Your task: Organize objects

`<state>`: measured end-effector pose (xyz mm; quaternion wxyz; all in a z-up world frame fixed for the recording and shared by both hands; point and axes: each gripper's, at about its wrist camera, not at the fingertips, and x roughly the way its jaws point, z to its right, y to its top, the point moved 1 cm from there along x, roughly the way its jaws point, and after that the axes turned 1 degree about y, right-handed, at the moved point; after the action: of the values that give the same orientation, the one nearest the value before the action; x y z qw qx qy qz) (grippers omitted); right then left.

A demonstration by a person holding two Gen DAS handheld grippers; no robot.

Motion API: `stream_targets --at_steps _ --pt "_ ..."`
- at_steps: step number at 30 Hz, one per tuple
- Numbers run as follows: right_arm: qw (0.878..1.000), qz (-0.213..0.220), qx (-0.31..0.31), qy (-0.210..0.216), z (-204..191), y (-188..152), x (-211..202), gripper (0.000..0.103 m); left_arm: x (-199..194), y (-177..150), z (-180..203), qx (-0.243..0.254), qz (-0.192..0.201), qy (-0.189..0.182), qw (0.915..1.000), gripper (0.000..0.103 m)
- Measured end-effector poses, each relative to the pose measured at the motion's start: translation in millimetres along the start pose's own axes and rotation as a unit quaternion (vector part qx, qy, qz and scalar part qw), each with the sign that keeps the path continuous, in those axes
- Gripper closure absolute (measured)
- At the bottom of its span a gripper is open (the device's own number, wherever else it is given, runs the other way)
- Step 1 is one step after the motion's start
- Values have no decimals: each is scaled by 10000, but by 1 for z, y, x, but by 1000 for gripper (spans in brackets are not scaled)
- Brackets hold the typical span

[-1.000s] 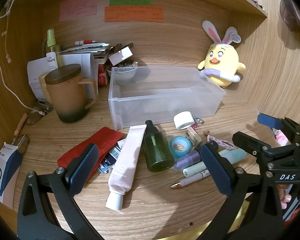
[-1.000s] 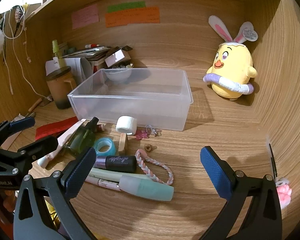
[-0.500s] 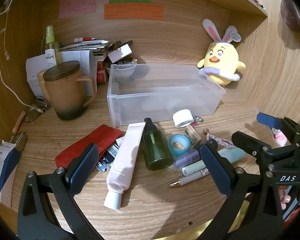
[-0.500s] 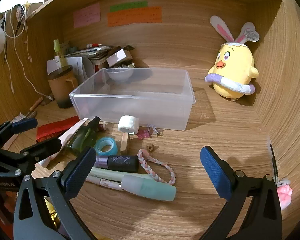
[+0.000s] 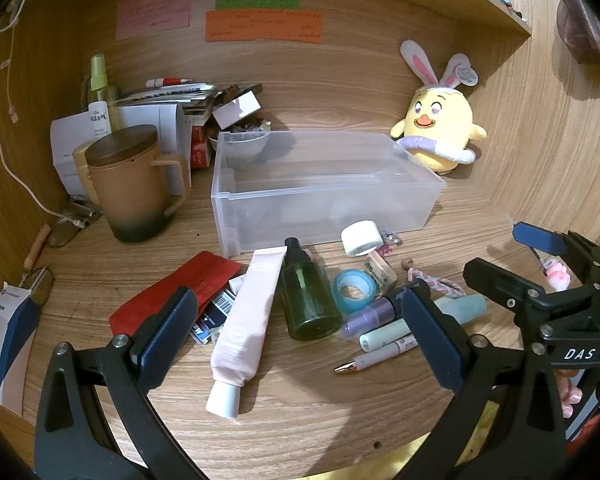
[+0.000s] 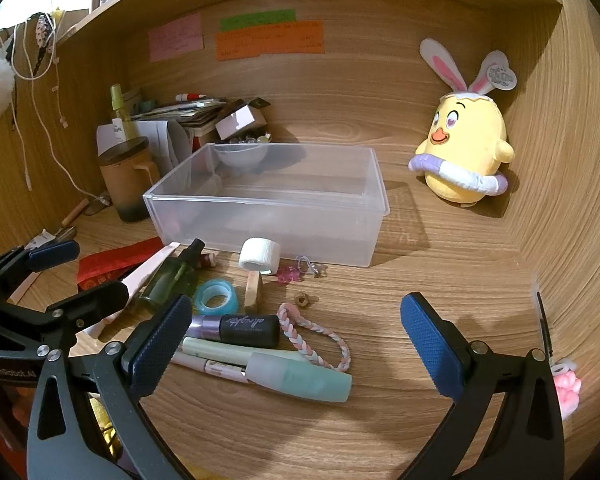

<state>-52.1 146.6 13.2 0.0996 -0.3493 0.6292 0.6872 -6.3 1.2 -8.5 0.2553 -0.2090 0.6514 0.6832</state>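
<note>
A clear plastic bin [image 5: 324,184] [image 6: 268,200] stands empty on the wooden desk. In front of it lie a pink tube [image 5: 248,320], a green bottle [image 5: 306,298] [image 6: 172,276], a blue tape roll [image 5: 354,290] [image 6: 216,298], a white tape roll [image 5: 360,236] [image 6: 259,256], a purple-black stick [image 6: 240,328], a mint tube [image 6: 300,376], a pen [image 5: 376,356] and a braided band [image 6: 316,334]. My left gripper [image 5: 300,336] is open above the tube and bottle. My right gripper [image 6: 296,344] is open above the mint tube and band.
A brown lidded mug [image 5: 132,188] stands left of the bin, with papers and a spray bottle [image 5: 100,92] behind it. A yellow plush chick [image 6: 466,152] sits at the back right. A red packet [image 5: 176,296] lies at the left. Wooden walls enclose the desk.
Both grippers have drifted slightly; the scene shifts a little in each view. No object has moved and both grippers stay open.
</note>
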Motion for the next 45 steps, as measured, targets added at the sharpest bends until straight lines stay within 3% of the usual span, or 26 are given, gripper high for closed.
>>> stream_targets --at_steps 24,32,36,45 --pt "9999 -110 76 50 0 4 8 0 13 -1 -19 -140 -227 -177 9995 0" --pt "9997 -253 31 2 -2 10 28 0 17 1 -59 -248 -173 168 9994 0" --pt "9993 -357 82 65 -4 14 44 0 30 0 -83 -418 -426 167 9981 22" --pt "9980 -541 64 328 -16 23 73 11 43 -16 -123 -596 -871 83 9944 22"
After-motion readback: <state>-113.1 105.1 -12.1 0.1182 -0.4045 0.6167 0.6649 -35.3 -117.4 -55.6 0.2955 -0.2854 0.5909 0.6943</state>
